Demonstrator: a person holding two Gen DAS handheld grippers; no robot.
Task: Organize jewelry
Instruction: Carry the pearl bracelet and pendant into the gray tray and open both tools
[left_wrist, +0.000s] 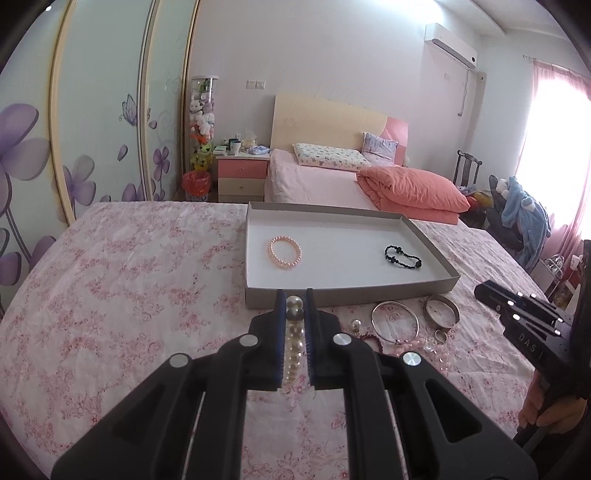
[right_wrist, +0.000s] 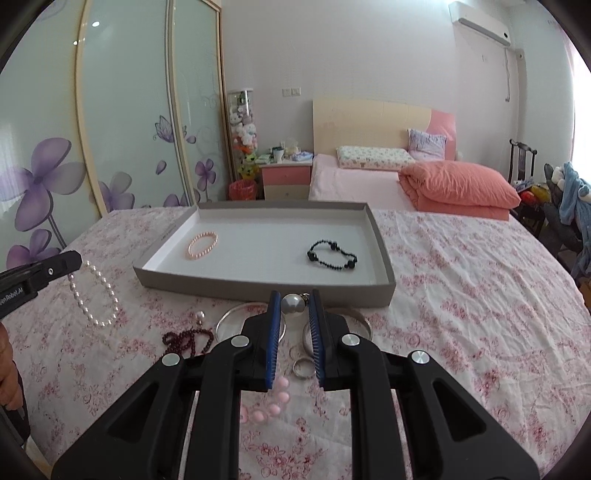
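A grey tray (left_wrist: 351, 293) (right_wrist: 258, 286) on the bed holds a pink pearl bracelet (left_wrist: 285, 253) (right_wrist: 202, 245) at the left and a black bead bracelet (left_wrist: 402, 256) (right_wrist: 331, 255) at the right. My left gripper (left_wrist: 295, 301) is shut on a white pearl bracelet (left_wrist: 293, 343), which hangs from it in the right wrist view (right_wrist: 94, 295), just before the tray's near left wall. My right gripper (right_wrist: 293, 299) is shut on a grey pearl earring (right_wrist: 293, 303) above the loose jewelry pile.
Loose on the floral bedspread before the tray lie silver bangles (left_wrist: 395, 320) (right_wrist: 236, 314), a wide metal cuff (left_wrist: 441, 308), a small ring (right_wrist: 302, 368), a dark red bead string (right_wrist: 188, 339), pink beads (right_wrist: 275, 402) and a pearl earring (right_wrist: 200, 316).
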